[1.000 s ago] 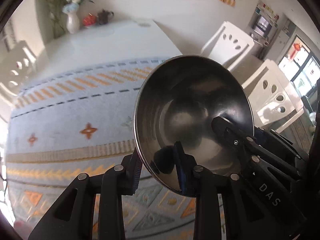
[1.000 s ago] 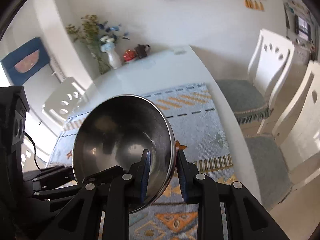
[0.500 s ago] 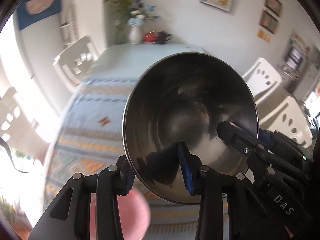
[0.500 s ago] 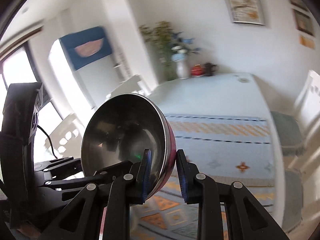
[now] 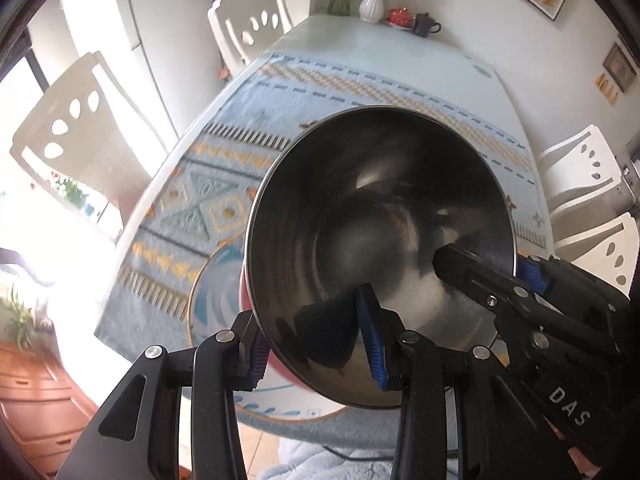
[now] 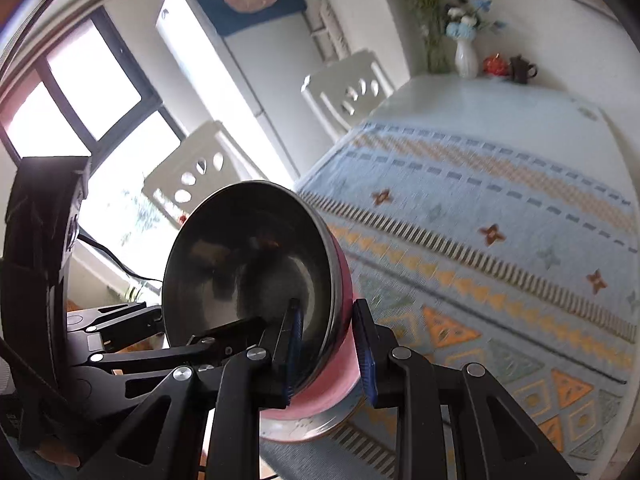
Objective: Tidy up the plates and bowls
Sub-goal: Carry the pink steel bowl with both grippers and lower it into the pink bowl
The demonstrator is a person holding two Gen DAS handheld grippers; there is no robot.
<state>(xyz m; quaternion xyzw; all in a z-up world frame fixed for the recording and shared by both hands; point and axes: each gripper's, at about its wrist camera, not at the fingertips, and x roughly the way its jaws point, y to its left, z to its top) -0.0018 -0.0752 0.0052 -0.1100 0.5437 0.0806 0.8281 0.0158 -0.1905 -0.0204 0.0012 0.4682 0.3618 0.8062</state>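
**Steel bowl held by both grippers over a plate at the table's near edge**

The only readable writing is "DAS" (image 5: 568, 406), white on the right gripper's (image 6: 330, 354) black arm. That gripper's narrow fingers clamp the rim of the bowl (image 5: 380, 208), steel inside and pink outside. The left gripper (image 5: 316, 346) straddles the opposite rim; its jaws have just been opening, and I cannot tell whether the pads still press. The bowl hangs tilted above a blue-swirled plate (image 5: 216, 288) lying on the patterned cloth (image 5: 328, 88) close to the table's (image 5: 360, 44) near edge. Beyond, the cloth is bare up to a vase (image 5: 370, 4) and teapot (image 5: 426, 24). A second ago no plate showed under the bowl.
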